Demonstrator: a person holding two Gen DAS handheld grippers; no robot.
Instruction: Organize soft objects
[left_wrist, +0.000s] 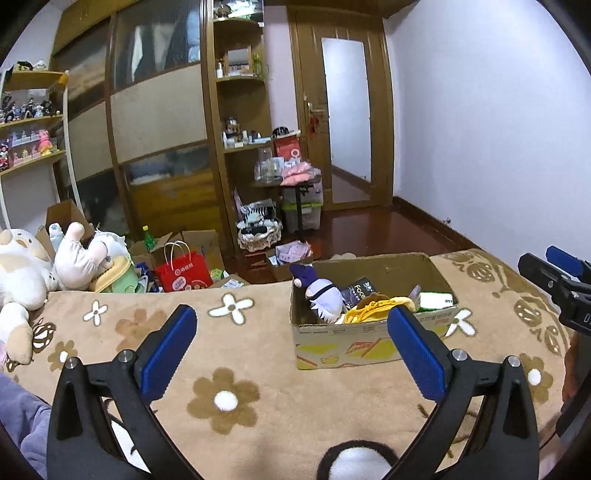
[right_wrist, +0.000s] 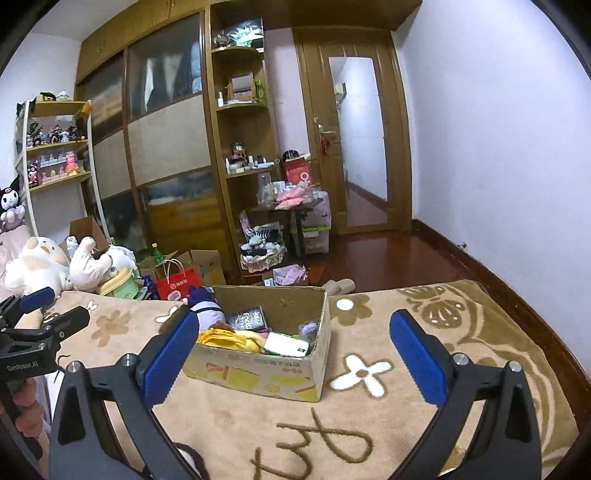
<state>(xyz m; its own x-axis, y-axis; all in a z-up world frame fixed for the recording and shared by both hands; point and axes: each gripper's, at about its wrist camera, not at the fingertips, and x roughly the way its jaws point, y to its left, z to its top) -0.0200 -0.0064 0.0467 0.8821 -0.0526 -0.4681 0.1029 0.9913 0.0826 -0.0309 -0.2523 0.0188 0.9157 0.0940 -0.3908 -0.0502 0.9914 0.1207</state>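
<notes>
A cardboard box (left_wrist: 373, 343) (right_wrist: 258, 373) stands on the tan flowered blanket (left_wrist: 229, 369) (right_wrist: 369, 424). It holds a purple-and-white plush doll (left_wrist: 321, 295) (right_wrist: 207, 310), a yellow soft item (left_wrist: 369, 308) (right_wrist: 225, 338), a dark packet and a green-white pack. My left gripper (left_wrist: 291, 332) is open and empty, in front of the box. My right gripper (right_wrist: 295, 336) is open and empty, in front of the box. Large white plush toys (left_wrist: 22, 273) (right_wrist: 40, 266) lie at the blanket's left end. A black-and-white plush (left_wrist: 354, 461) shows just below the left gripper.
The right gripper shows at the right edge of the left wrist view (left_wrist: 557, 284); the left gripper shows at the left edge of the right wrist view (right_wrist: 37, 325). Past the blanket's far edge are a red paper bag (left_wrist: 183, 273), open cartons, a wardrobe, shelves and a door.
</notes>
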